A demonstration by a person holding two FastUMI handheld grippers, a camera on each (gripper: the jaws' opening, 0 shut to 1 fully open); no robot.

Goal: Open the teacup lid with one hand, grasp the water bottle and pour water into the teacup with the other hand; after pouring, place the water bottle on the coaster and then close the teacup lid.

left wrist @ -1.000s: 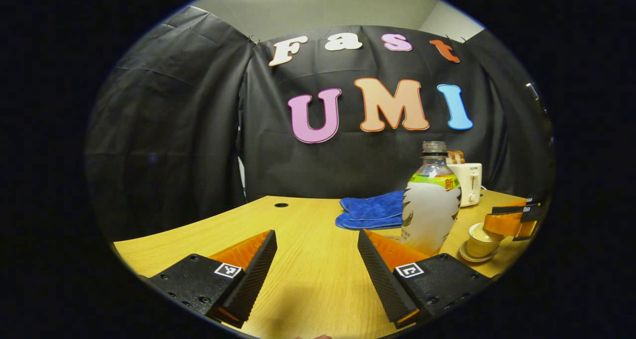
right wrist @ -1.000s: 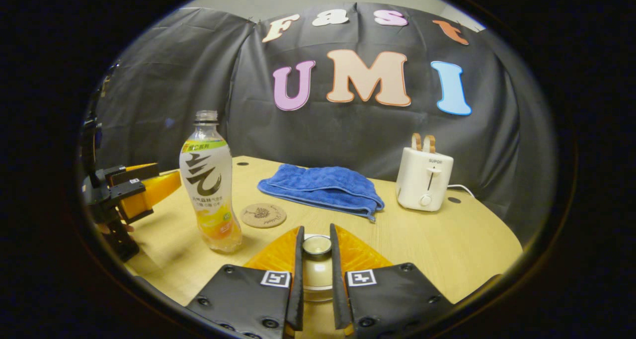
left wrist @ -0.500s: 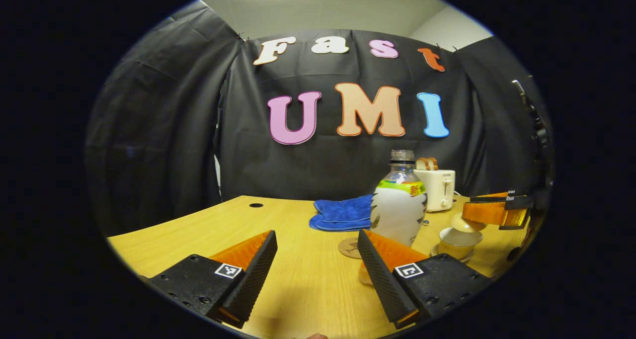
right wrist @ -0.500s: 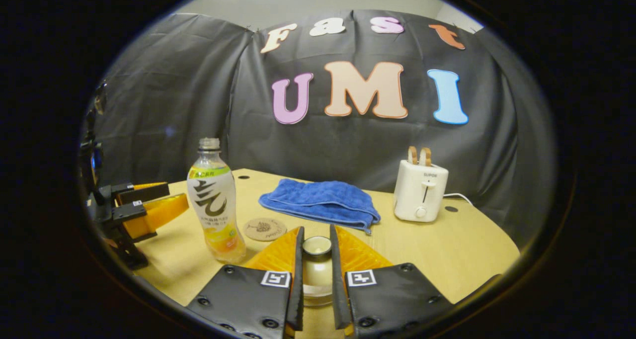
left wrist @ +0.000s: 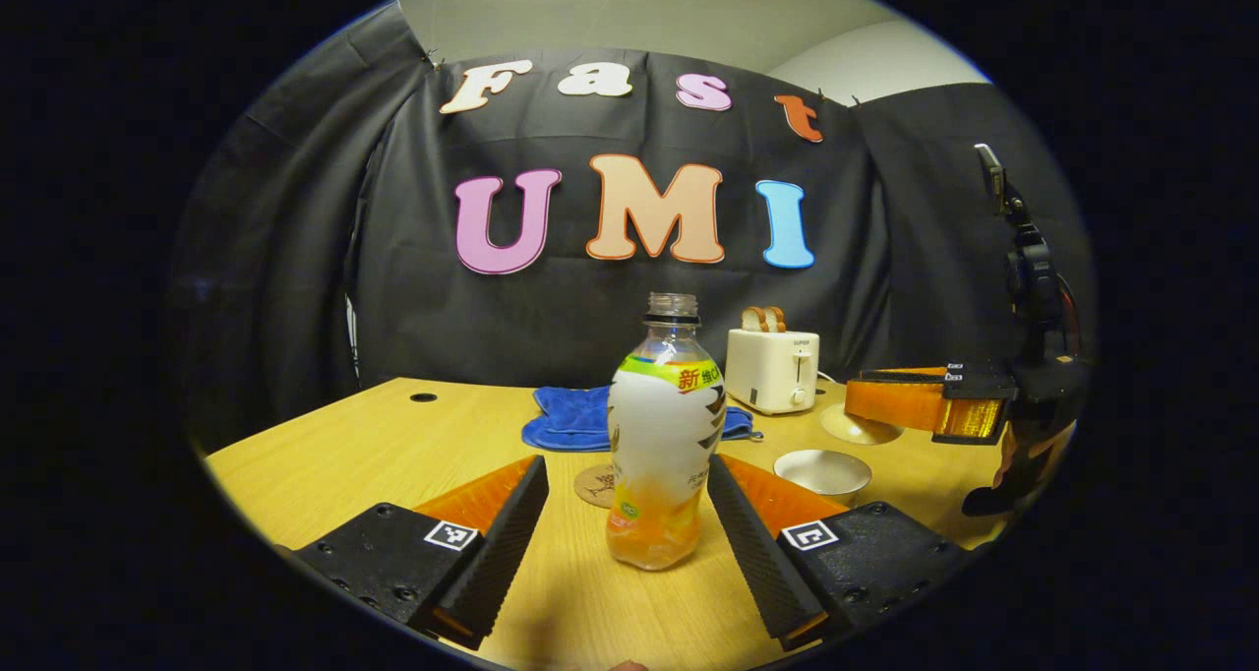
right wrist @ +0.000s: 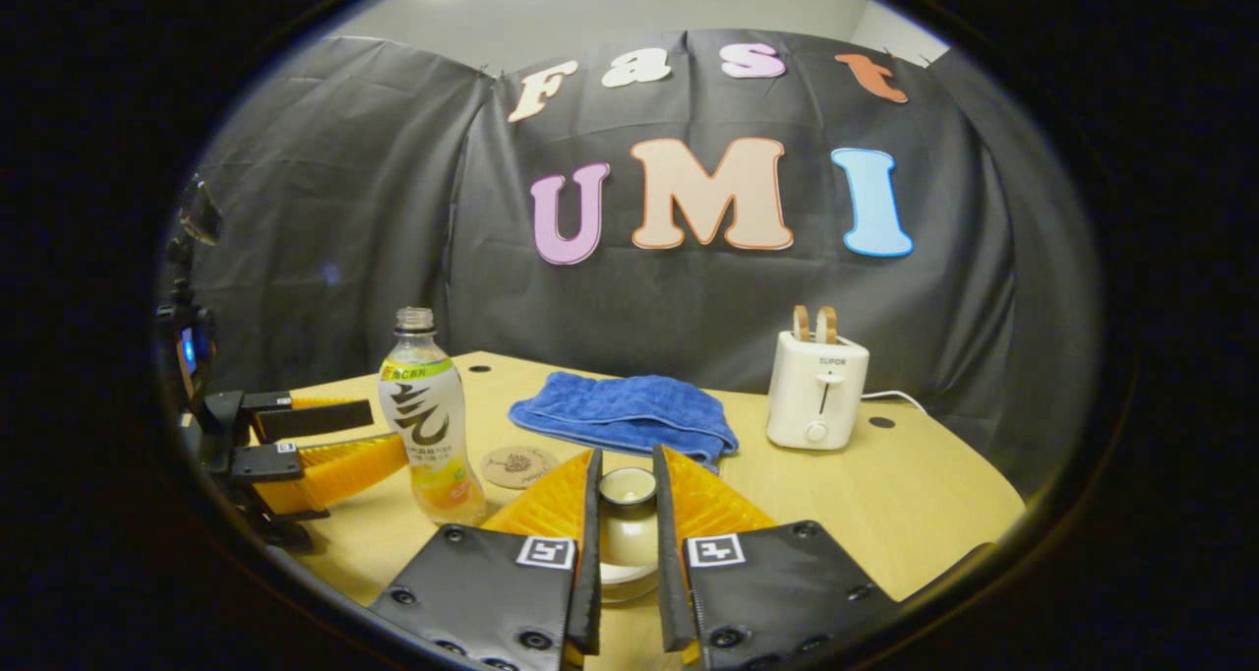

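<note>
Left gripper: spread, flanking upright water bottle on counter, untouched. Right gripper: pinching lid, lifted off open teacup. Step: bottle grasp. Next: close fingers, lift, pour.

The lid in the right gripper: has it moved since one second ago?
Yes. The right gripper has lifted the lid off the teacup; it now hangs above and beyond the open cup, toward the toaster.

Water bottle stands upright between the parted left tongs.
</note>
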